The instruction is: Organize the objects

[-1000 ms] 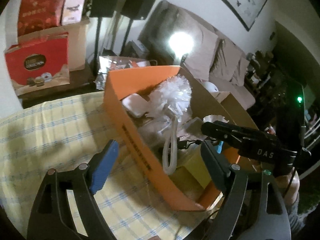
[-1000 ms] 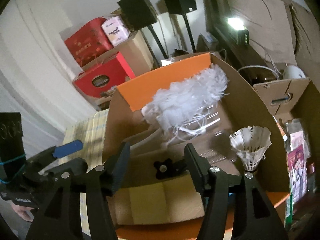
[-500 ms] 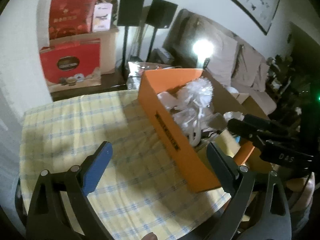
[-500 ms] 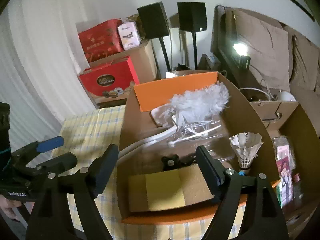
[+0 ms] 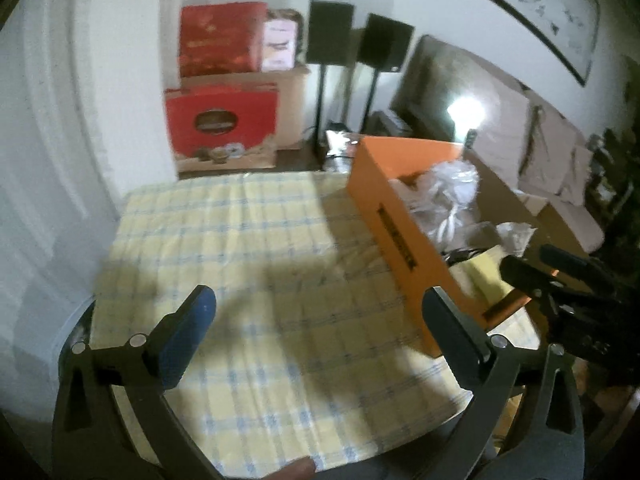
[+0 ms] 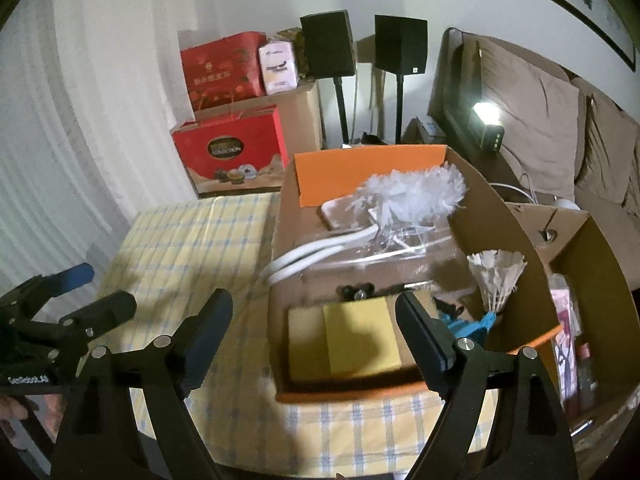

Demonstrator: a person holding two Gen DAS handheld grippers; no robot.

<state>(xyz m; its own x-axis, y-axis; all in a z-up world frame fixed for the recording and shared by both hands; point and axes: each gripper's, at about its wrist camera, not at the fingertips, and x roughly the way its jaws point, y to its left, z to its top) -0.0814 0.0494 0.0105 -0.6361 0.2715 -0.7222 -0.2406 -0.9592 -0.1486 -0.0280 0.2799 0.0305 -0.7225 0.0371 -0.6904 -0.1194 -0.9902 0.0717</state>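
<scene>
An orange cardboard box (image 5: 400,232) (image 6: 312,178) stands on the right part of a yellow checked tablecloth (image 5: 260,248) (image 6: 188,240). In it lie a white feather duster (image 6: 416,196), a yellow sponge (image 6: 360,338), a shuttlecock (image 6: 496,276), a blue clip (image 6: 472,326) and a small black part (image 6: 356,291). My left gripper (image 5: 320,328) is open and empty above the cloth, left of the box. My right gripper (image 6: 316,328) is open and empty over the box's near end. Each gripper shows in the other's view, the right (image 5: 560,276) and the left (image 6: 68,296).
Red gift boxes (image 6: 232,148) and a brown carton (image 6: 296,116) stand behind the table by the wall. Two black speakers (image 6: 328,44) on stands and a sofa (image 6: 540,120) are at the back right. Another open carton (image 6: 580,280) with packets sits right of the orange box.
Both grippers have pulled back and up from the orange box. The left view now shows much more bare tablecloth. Both stay open and empty.
</scene>
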